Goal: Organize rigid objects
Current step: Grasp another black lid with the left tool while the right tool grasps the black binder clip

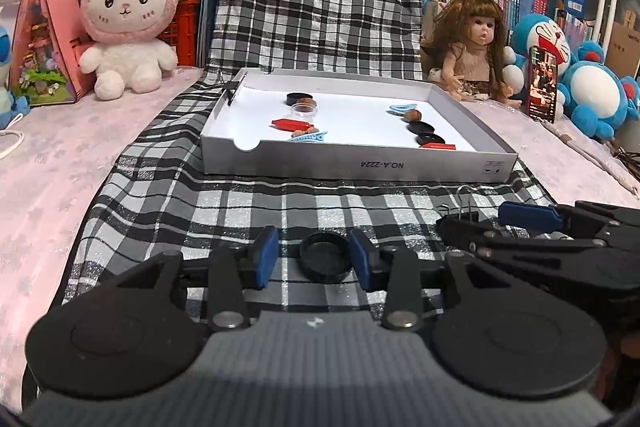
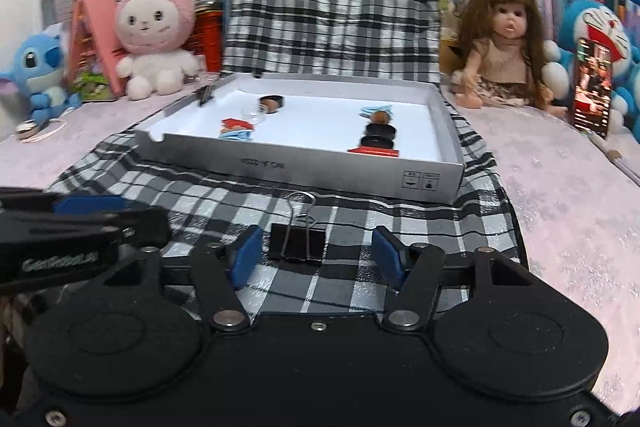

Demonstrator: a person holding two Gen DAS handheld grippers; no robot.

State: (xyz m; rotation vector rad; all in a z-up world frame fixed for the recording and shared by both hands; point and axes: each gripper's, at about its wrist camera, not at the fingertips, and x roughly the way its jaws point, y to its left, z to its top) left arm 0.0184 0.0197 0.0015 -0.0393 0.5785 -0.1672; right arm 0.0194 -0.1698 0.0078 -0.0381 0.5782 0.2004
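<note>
A black round cap (image 1: 325,257) lies on the checked cloth between the blue pads of my left gripper (image 1: 316,258), which is open around it; the right pad is close to it, the left pad apart. A black binder clip (image 2: 297,243) stands on the cloth between the pads of my right gripper (image 2: 316,257), which is open and not touching it. The clip also shows in the left wrist view (image 1: 466,213). Beyond stands a white shallow box (image 1: 360,163) holding black caps, red pieces, blue clips and nuts.
The box also shows in the right wrist view (image 2: 304,163). A pink rabbit plush (image 1: 128,23), a doll (image 1: 472,47), blue plush toys (image 1: 592,83) and an upright phone (image 1: 542,83) stand behind it. A pink toy house (image 1: 44,39) stands at far left.
</note>
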